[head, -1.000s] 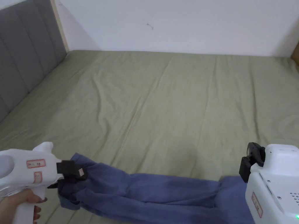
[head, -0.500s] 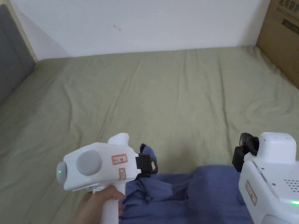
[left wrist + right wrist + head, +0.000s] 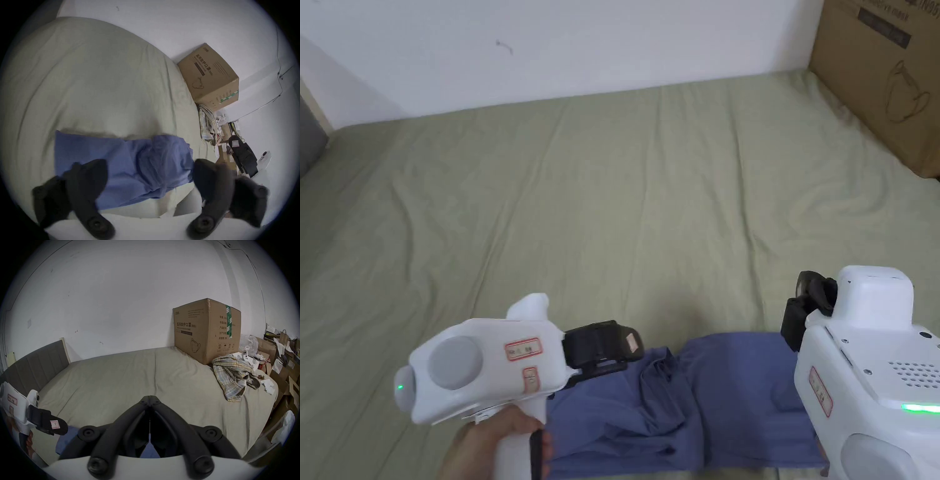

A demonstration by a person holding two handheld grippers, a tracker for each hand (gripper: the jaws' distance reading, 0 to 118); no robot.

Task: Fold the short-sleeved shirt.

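Left tool, head view: its dark tip overlaps the blue shirt, bunched on the bed; the near hem is cut off and the right tool hides its own tip. Left gripper view: jaws apart over the blurred shirt. Right gripper view: right tool pressed together, empty, hiding most of the shirt.

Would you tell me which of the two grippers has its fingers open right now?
The left gripper, above the blue shirt, has its fingers spread apart; the right gripper's fingers meet at the tips.
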